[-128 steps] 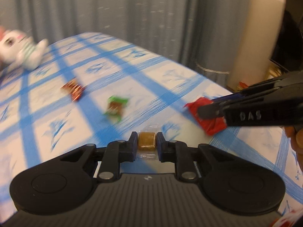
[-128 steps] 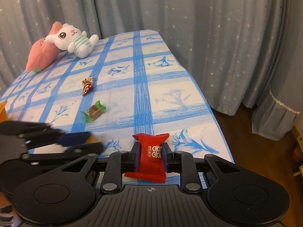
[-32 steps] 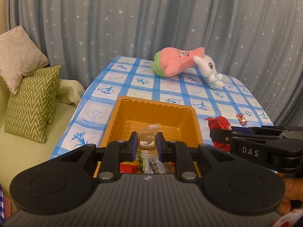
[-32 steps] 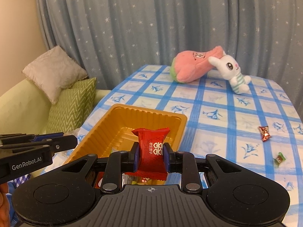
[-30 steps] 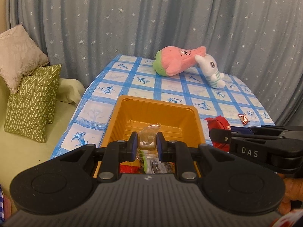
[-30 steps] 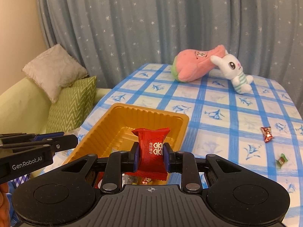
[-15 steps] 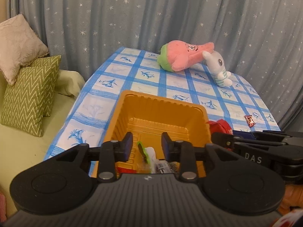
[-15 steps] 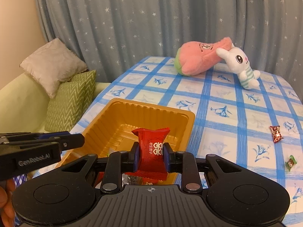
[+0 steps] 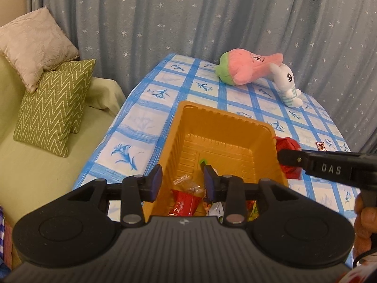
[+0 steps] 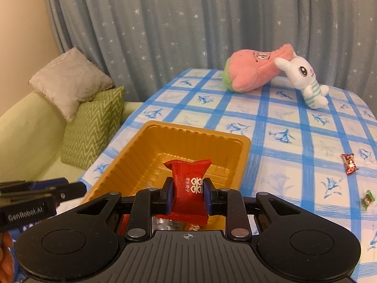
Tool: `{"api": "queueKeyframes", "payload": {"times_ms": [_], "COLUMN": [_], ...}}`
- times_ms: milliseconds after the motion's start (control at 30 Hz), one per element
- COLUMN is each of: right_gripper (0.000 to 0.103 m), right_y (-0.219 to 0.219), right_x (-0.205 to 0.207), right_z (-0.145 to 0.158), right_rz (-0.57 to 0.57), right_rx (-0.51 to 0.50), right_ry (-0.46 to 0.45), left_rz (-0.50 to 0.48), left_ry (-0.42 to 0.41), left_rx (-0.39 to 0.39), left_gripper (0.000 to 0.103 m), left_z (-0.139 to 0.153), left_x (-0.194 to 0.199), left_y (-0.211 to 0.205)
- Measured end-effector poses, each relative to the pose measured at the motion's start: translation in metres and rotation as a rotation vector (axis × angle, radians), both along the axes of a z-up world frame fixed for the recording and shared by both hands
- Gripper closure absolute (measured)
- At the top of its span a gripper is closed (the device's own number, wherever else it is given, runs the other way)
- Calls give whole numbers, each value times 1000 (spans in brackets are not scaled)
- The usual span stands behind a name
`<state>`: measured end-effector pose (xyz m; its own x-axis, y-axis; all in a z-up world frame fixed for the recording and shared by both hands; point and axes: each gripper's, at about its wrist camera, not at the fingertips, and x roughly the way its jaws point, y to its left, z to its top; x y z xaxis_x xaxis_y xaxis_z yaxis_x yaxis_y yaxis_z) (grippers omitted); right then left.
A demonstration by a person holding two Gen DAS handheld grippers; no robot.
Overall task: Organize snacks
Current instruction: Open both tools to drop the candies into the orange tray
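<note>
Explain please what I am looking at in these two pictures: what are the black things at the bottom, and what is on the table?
No robot arm is here. A person holds a pair of hand tongs in each hand, and a small camera sits on each, looking forward along its two fingers. So one picture is taken from the left tongs and the other from the right tongs; each pair also shows from the side in the other's picture.

Both look at a table with a blue checked tablecloth. On it stands an orange tray with several wrapped snacks already inside. The left tongs have just been opening and are empty above the tray. The right tongs are shut on a red snack packet. Two small candies lie loose on the cloth, and a pink plush toy and a white plush rabbit lie at the far end.
</note>
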<state>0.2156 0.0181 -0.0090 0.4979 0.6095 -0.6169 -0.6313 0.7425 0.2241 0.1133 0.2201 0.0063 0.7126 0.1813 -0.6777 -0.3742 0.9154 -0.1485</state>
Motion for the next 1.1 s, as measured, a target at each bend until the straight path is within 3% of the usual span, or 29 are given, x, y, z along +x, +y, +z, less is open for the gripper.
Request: {"api": "queueKeyframes", "payload": {"times_ms": [67,133,200,633,1100], "right_gripper": [76,70,51,51,51], "right_y": [3,2,-5,-82,-173], "right_x": [2,3,2,-27,-56], "right_z": [0,0,1,-14,-4], "right_rz": [25,30,6,-156,-329], "right_rx": [25,47,64,19,4], "right_ry": [20,34,27,81,69], "left_rz": [6,6,8,-44,-193], "left_ry": [-1,-4,-8,-33,-80], "left_rx": [2,6,5,13,11], "left_gripper": [60,56,47,39,33], "left_z": [1,2,4,17,35], "left_x": [-2,-5,-8,-19,-13], "left_y": [1,-1,-2,-36,-108]}}
